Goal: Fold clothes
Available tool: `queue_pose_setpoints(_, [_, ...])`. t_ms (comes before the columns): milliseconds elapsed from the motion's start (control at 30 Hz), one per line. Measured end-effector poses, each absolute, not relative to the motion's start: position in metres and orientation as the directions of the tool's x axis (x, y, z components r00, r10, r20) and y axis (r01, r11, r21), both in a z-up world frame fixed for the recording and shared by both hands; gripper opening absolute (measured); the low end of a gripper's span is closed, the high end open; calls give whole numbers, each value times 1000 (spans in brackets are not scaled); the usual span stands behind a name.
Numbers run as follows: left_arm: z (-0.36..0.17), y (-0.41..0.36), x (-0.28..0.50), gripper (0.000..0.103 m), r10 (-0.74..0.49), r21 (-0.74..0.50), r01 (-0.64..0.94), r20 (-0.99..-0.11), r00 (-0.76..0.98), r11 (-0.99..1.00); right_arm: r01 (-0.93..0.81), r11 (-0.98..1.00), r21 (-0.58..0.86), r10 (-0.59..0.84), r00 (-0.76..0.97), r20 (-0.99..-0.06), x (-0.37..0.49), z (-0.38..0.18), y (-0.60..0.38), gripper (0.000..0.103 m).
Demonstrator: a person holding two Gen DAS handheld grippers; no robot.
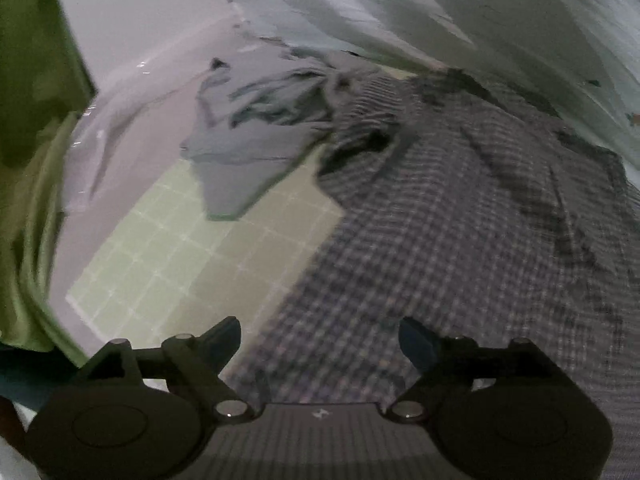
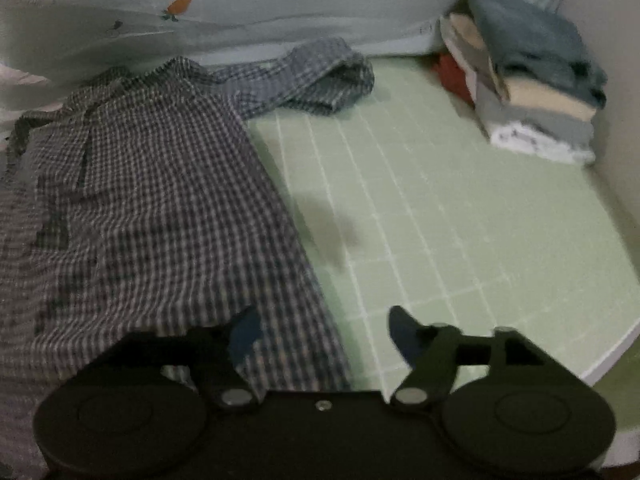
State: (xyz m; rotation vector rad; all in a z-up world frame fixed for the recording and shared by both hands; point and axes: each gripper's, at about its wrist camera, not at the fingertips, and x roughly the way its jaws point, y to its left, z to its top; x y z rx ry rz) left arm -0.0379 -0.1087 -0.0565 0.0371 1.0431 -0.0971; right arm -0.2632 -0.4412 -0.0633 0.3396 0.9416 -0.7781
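Observation:
A dark checked shirt (image 1: 460,240) lies spread on the pale green grid mat (image 1: 168,264). It also shows in the right wrist view (image 2: 152,200), with one sleeve (image 2: 312,76) stretched toward the back. My left gripper (image 1: 320,344) is open and empty, low over the shirt's near left edge. My right gripper (image 2: 320,332) is open and empty at the shirt's right edge, its left finger (image 2: 244,332) over the cloth and its right finger (image 2: 404,332) over the mat (image 2: 460,208).
A crumpled grey-blue garment (image 1: 256,128) lies beyond the mat in the left wrist view. A stack of folded clothes (image 2: 532,80) stands at the back right by a wall. Pale bedding (image 2: 280,8) runs along the back. Green cloth (image 1: 28,184) hangs at the left.

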Motion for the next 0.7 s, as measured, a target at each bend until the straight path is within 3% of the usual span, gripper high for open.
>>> queue_pose_setpoints(67, [-58,-121,-35,87,-82,-27,118,-867,491,993,715,695,-78,-464,363,-808,-261,-60,-442,90])
queue_pose_setpoints(167, [-60,-139,-31,88,-108,-40,148,-869,483,988,694,713,-100,-487,387,-783,-253,-57,-442,101])
queue_pose_setpoints(700, [-100,-247,22,94,-143,-22,302,-912,384,953,771,629,101,-443,462,-768,-207,-77,-536,103])
